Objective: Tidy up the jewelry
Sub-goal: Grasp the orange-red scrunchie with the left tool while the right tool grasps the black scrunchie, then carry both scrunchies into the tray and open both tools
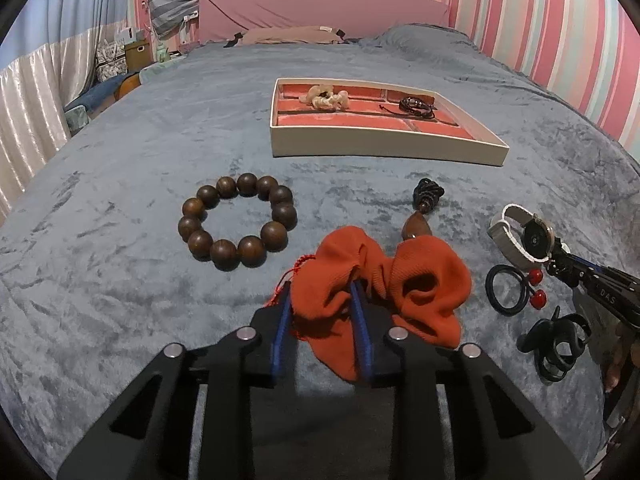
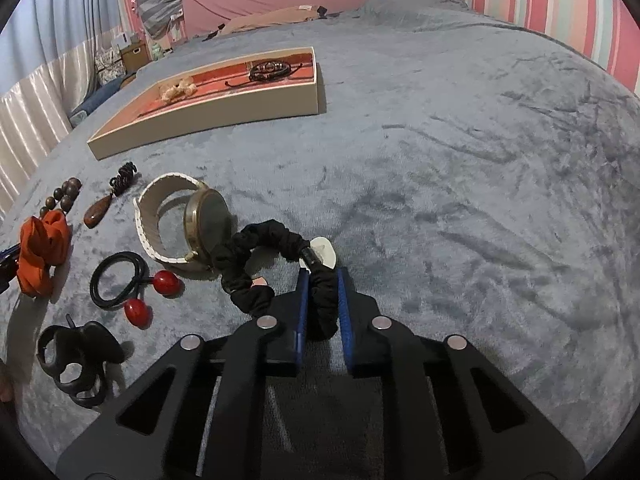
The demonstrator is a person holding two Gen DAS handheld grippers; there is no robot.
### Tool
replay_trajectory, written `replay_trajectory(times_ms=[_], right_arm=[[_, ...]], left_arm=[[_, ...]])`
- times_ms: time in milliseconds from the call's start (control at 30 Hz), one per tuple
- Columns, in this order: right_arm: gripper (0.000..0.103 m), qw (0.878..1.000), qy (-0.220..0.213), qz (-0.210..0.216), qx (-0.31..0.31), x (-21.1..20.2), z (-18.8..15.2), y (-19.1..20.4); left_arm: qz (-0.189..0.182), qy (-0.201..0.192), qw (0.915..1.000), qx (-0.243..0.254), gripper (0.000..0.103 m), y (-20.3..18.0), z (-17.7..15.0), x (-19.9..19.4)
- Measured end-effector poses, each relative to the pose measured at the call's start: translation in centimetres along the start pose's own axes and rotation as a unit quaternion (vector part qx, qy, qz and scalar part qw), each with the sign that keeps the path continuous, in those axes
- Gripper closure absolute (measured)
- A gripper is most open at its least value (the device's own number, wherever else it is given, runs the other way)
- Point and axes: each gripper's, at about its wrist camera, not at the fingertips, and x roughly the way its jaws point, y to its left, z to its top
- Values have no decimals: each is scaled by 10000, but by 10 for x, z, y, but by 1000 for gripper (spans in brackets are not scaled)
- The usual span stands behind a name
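While left gripper (image 1: 320, 300) pinches crumpled orange scrunchie (image 1: 384, 280), right gripper (image 2: 323, 284) clamps black scrunchie (image 2: 260, 248).

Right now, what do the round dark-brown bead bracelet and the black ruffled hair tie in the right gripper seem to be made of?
The round dark-brown bead bracelet looks like polished wood: faint grain streaks and a soft sheen show on the beads. The black ruffled hair tie looks like matte gathered fabric, probably over elastic, with fine crinkles; the right gripper pinches it.

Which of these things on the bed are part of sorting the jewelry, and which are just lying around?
Part of the job:
tray
wooden bead bracelet
watch
orange scrunchie
black scrunchie
red-bead hair tie

Lying about:
pillow
box
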Motion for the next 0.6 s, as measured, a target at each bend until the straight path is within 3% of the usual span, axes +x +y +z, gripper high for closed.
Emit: replay_trajectory(times_ms=[300,600], right_arm=[[91,9992,-377,-116,67,-17,2,-3],[91,9976,-680,-64,69,-34,13,-2]], left_arm=[[-98,-67,9999,8,87,3,0,-5],[-98,-182,9998,-59,90,7,8,-16]])
